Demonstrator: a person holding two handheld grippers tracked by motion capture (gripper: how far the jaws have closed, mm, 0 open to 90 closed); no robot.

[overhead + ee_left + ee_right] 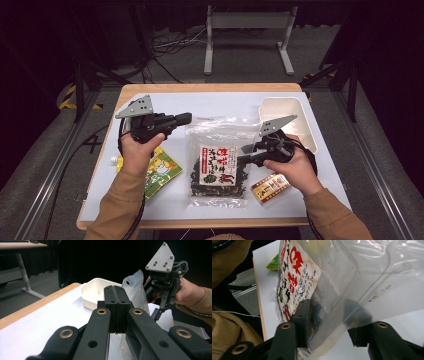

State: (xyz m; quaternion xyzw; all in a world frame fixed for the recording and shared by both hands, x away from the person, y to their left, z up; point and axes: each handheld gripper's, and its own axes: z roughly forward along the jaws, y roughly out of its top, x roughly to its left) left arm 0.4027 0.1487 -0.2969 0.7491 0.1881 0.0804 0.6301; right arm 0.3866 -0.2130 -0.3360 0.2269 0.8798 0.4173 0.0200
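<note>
White mat [225,102] over wooden table [200,87]; dark room, grey floor [240,55].

The clear snack bag [218,157] is glossy, crinkled plastic film with a matt paper-like label. The white tub [300,120] at the far right looks like smooth matt plastic. The table [210,88] shows a wood edge under a smooth pale top. The small box [270,188] at the near right looks like printed card.
</note>
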